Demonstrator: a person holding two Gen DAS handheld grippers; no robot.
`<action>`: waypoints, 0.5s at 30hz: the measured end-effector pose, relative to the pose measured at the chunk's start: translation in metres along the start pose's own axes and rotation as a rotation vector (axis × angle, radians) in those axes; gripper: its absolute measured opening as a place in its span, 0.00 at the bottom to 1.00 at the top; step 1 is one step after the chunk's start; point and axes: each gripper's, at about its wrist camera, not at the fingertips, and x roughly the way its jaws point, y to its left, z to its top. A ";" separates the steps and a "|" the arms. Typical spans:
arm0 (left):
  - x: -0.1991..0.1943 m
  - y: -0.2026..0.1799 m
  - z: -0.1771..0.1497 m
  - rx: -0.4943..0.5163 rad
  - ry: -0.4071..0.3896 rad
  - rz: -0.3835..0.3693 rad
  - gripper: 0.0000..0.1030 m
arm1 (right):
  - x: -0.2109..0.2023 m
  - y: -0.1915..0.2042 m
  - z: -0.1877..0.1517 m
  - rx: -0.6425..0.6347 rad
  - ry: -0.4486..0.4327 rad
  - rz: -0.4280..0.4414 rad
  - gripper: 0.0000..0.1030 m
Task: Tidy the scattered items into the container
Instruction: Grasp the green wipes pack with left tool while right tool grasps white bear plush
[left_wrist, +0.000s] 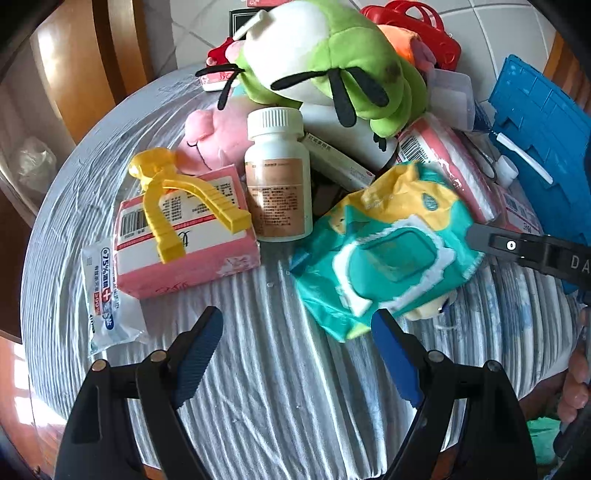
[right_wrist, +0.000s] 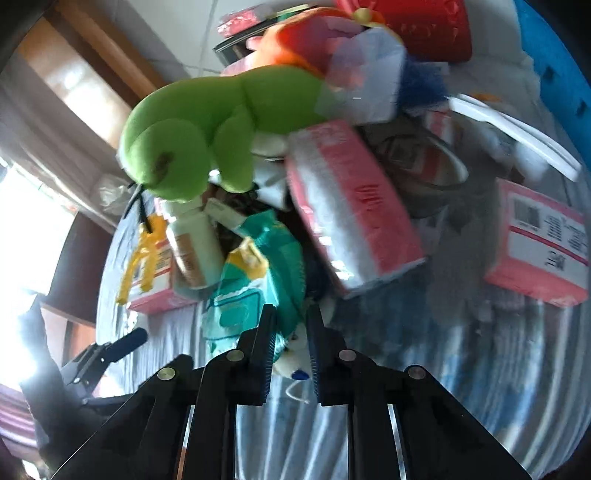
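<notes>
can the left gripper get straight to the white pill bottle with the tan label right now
Probably yes. The left gripper is open, and only bare striped tablecloth lies between it and the white pill bottle with the tan label. The pink tissue box and teal wet-wipes pack crowd both sides, leaving little clearance.

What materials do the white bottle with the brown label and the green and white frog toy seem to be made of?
White bottle with the brown label: probably smooth, slightly glossy plastic, judged by its ribbed screw cap and soft sheen. Green and white frog toy: plush fabric with a matte, fuzzy surface, rounded stuffed shapes and visible seams.
</notes>
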 end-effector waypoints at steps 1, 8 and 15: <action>-0.001 0.000 -0.001 -0.002 -0.002 0.002 0.80 | -0.001 0.002 -0.002 0.002 0.016 0.025 0.16; 0.000 0.010 -0.009 -0.087 0.011 0.061 0.80 | 0.006 0.020 -0.043 -0.066 0.216 0.183 0.16; -0.015 -0.006 -0.014 -0.187 -0.004 0.048 0.80 | -0.030 -0.011 -0.034 -0.101 0.085 0.132 0.20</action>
